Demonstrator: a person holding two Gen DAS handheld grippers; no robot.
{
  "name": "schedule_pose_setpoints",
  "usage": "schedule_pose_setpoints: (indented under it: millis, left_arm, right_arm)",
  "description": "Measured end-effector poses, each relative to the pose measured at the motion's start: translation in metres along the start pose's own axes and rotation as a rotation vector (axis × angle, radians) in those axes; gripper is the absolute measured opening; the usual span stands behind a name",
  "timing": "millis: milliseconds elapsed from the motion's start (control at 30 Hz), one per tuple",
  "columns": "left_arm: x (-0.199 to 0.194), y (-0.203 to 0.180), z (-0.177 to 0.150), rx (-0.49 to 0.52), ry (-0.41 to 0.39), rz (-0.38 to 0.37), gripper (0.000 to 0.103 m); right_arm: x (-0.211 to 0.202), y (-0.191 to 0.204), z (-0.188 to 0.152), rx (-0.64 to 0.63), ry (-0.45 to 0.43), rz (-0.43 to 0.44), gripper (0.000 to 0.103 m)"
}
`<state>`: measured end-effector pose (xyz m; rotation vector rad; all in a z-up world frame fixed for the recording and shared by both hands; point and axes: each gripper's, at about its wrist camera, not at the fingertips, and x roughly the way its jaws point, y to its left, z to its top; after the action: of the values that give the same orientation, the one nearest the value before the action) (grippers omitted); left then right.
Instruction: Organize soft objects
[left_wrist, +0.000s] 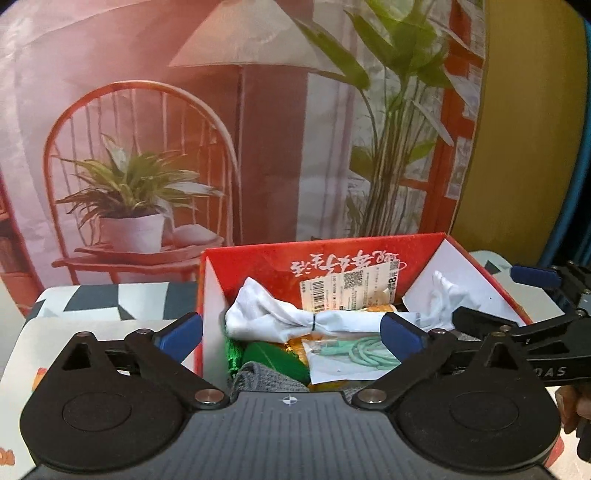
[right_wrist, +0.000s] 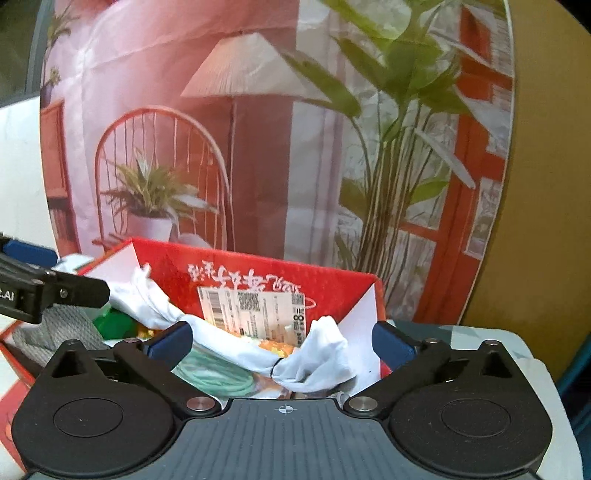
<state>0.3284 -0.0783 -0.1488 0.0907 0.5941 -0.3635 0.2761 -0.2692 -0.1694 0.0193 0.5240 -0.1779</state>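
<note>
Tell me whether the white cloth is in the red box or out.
In. The white cloth, bunched and tied with a thin black band, lies across the other things inside the red box; neither open gripper holds it.

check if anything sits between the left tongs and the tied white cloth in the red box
Nothing visible does. The left tongs stand open right over the white cloth, which lies on top of the other items in the red box; the pads do not touch it.

White cloth (left_wrist: 295, 319) spans the crowded red box (left_wrist: 210, 291), blocking entry from above.
</note>
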Motion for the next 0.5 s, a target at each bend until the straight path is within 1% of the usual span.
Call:
schedule_pose_setpoints:
  millis: [200, 333, 500]
  left_arm:
    - [-0.014, 0.004, -0.003, -0.032, -0.021, 0.066, 0.103]
    - [-0.024, 0.002, -0.003, -0.013, -0.033, 0.118, 0.103]
    - [-0.041, 0.005, -0.004, -0.036, -0.066, 0.096, 0.103]
  right_arm:
    - [-0.016, -0.003, 0.001, 0.058, -0.036, -0.025, 0.103]
    - [-0.026, -0.005, 0.002, 0.091, -0.047, -0.022, 0.103]
    - [-0.038, -0.003, 0.006, 0.099, -0.048, -0.034, 0.103]
